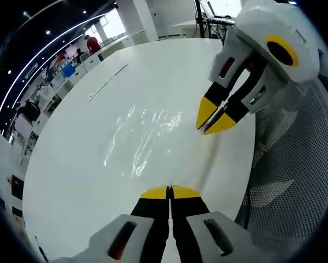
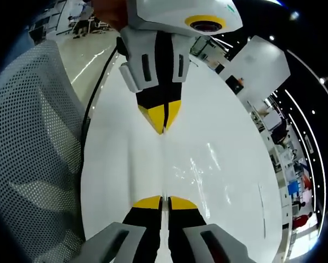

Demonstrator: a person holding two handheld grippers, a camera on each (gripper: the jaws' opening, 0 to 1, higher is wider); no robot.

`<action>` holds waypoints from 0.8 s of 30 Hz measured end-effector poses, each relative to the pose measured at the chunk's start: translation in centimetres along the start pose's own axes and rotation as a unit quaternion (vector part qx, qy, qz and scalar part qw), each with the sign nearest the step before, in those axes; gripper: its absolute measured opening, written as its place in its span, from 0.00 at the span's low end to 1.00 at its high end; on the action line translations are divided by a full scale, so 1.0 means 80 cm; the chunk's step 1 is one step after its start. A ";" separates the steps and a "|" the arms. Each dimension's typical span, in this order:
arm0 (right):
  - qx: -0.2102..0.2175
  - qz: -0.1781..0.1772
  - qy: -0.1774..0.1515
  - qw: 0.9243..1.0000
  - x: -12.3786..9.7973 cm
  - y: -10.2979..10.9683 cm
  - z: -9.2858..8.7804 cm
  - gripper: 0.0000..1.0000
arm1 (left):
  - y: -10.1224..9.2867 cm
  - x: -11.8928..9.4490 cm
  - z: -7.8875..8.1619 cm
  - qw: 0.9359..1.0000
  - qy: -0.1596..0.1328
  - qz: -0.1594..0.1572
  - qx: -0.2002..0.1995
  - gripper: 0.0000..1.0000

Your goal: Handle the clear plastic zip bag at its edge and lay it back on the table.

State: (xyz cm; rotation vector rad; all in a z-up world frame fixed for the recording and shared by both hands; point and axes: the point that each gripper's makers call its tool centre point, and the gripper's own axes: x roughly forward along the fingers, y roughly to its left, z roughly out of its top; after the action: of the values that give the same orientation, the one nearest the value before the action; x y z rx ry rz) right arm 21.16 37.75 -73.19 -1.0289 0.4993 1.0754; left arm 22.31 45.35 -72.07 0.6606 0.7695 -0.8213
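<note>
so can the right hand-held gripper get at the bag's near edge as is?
Probably yes: the right hand-held gripper already sits shut at the clear bag's edge, nothing between them.

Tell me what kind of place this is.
Probably an open-plan office or lab: a long white table, a mesh office chair beside it, ceiling strip lights, and more desks with people behind.
</note>
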 end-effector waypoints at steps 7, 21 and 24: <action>0.004 0.000 0.006 1.000 -0.001 0.001 -0.009 0.00 | 0.001 0.000 -0.003 1.000 0.003 0.000 -0.004 0.00; 0.011 -0.002 0.019 1.000 -0.004 -0.003 -0.027 0.00 | 0.006 -0.001 -0.012 1.000 0.008 0.004 -0.011 0.00; 0.012 -0.002 0.020 1.000 -0.004 -0.004 -0.029 0.00 | 0.007 0.000 -0.013 1.000 0.009 0.004 -0.011 0.00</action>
State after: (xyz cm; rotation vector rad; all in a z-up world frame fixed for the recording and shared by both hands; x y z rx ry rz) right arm 21.58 35.56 -73.85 -1.0313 0.5408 1.0448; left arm 22.41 46.46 -72.52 0.6514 0.7900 -0.7996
